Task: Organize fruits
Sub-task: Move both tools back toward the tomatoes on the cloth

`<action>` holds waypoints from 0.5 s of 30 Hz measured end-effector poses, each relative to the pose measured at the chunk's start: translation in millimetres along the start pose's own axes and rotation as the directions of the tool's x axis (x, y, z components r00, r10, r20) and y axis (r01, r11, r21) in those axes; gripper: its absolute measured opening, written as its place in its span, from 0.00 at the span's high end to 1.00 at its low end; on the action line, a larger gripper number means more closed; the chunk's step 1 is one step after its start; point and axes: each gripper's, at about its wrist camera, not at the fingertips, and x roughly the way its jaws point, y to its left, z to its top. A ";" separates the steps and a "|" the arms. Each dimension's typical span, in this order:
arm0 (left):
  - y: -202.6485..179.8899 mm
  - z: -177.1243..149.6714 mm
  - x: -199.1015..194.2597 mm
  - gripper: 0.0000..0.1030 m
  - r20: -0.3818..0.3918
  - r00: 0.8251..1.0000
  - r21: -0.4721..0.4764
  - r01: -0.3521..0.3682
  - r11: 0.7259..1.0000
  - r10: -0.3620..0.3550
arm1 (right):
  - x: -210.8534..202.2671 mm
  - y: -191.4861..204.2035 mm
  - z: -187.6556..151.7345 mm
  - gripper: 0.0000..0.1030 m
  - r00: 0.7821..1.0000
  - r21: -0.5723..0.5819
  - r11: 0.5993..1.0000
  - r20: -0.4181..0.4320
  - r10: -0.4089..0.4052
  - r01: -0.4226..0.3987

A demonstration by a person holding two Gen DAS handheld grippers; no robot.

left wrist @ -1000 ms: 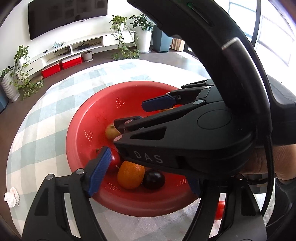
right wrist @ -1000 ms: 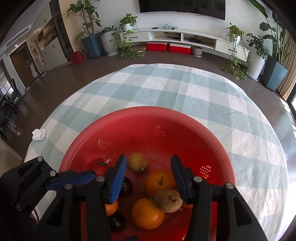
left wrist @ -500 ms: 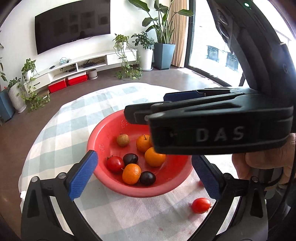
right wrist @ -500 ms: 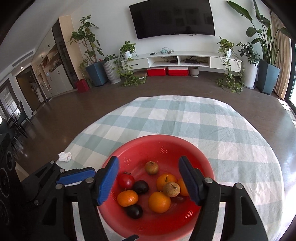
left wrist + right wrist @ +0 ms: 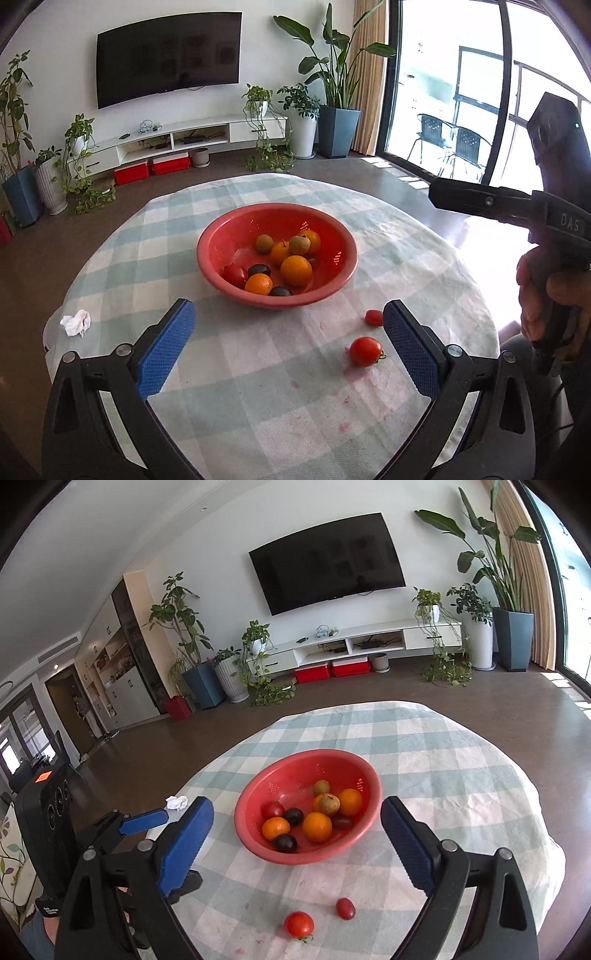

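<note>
A red colander bowl stands mid-table and holds oranges, small brown fruits, dark plums and one tomato. On the cloth in front of it lie a large tomato and a small one. My left gripper hangs open above the near cloth, with nothing in it. My right gripper is back from the bowl, its jaws opening with nothing held between them. In the left wrist view it shows at the right edge, in a hand.
The round table wears a pale checked cloth with faint red stains near the loose tomatoes. A crumpled white tissue lies near the table's left edge. Beyond are dark floor, plants and a TV wall.
Both grippers have pulled back and up from the bowl, and both jaws have spread wider. The right gripper no longer blocks the left view. The two loose tomatoes have come into sight.
</note>
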 end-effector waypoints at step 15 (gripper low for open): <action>-36.4 -76.7 25.1 0.00 -0.175 0.983 -0.010 0.052 0.999 -0.053 | -5.4 -45.8 -97.2 0.22 0.990 0.207 0.976 -0.134 -0.040 0.068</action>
